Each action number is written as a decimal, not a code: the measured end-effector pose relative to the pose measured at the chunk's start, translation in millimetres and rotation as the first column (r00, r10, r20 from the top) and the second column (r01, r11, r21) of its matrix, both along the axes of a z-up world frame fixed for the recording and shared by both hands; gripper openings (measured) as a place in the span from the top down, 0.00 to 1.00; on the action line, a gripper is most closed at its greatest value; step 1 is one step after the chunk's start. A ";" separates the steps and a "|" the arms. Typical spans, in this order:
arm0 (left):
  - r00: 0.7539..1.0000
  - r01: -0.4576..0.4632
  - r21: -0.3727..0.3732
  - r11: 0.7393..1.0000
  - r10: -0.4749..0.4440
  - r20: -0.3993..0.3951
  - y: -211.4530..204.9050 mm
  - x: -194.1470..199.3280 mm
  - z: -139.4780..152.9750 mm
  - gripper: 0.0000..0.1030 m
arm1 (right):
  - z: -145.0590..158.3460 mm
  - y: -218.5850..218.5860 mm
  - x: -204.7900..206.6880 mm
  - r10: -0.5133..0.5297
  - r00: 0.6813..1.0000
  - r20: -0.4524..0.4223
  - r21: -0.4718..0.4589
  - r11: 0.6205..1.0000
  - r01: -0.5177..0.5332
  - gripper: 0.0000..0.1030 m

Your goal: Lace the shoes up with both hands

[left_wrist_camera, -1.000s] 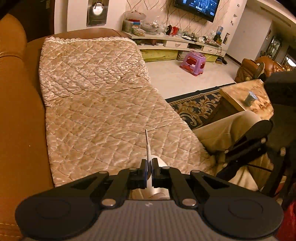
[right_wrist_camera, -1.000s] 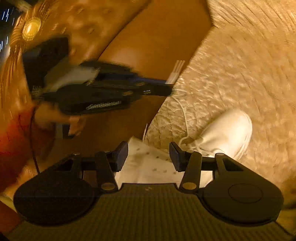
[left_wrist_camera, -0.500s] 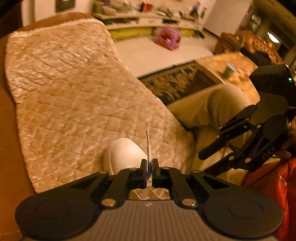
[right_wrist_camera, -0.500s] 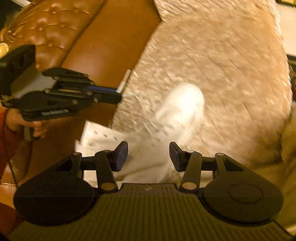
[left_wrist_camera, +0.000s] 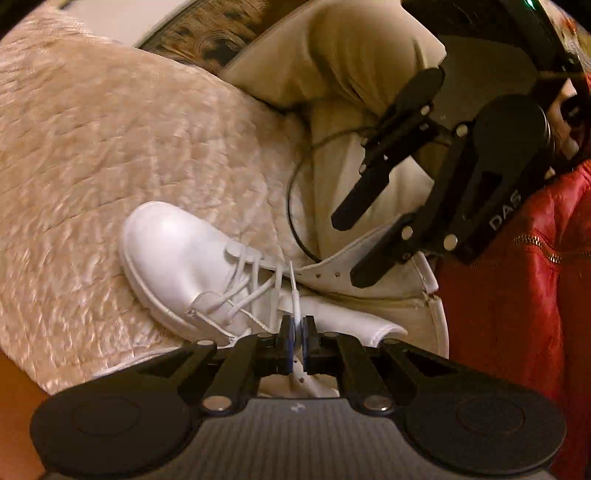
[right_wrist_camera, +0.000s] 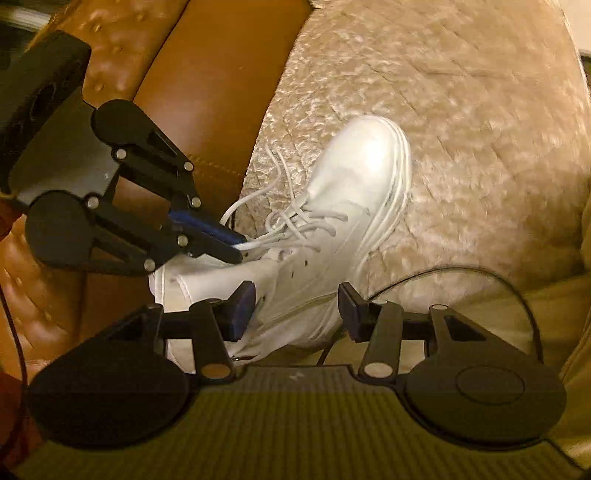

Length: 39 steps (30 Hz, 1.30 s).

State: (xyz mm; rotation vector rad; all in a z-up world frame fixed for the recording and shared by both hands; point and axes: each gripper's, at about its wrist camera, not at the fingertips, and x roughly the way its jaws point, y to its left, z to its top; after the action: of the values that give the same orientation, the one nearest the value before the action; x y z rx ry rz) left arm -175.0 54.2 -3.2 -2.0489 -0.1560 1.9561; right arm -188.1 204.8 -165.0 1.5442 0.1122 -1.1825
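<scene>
Left gripper (right_wrist_camera: pixel 236 253) pinches white lace (right_wrist_camera: pixel 258 242) beside boot (right_wrist_camera: pixel 332 206).

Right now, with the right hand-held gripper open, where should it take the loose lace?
Probably the free strand lying on the quilt beside the boot: come from above, jaws across it. It lies slack, clear of the crossings.

A home living room, seen under warm yellow lamplight. A tufted brown leather sofa (right_wrist_camera: pixel 207 81) carries a quilted beige seat cover (left_wrist_camera: pixel 110 122), with a strip of dark patterned carpet (left_wrist_camera: pixel 221 33) and pale floor beyond it. A white lace-up boot (left_wrist_camera: pixel 184 258) lies on the cover beside the person's trouser leg (left_wrist_camera: pixel 354 55).
</scene>
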 end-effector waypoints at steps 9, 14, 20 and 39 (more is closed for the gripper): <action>0.971 0.171 0.030 0.985 -0.174 0.166 25.4 -38.7 -28.3 0.96 | -27.7 37.2 -24.5 -0.107 0.988 0.111 0.033 0.994 0.104 0.35; 0.968 0.152 0.032 0.988 -0.156 0.198 25.3 -42.4 -36.0 0.96 | -34.3 43.1 -29.7 -0.124 0.981 0.148 0.032 0.992 0.120 0.35; 0.975 0.108 0.024 0.994 -0.110 0.193 22.0 -46.2 -37.6 0.96 | -35.4 43.3 -31.7 -0.114 0.982 0.151 0.020 0.993 0.112 0.35; 0.996 -0.082 -0.032 0.996 0.083 0.040 15.6 -14.8 -41.1 0.96 | -8.6 18.7 0.5 0.087 0.963 -0.253 -0.162 0.978 -0.131 0.34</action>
State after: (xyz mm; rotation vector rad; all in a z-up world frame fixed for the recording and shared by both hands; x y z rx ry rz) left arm -189.8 69.9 -44.2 -2.1352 -0.2250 1.9761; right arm -187.7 223.5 -173.6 1.2171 0.2467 -1.2559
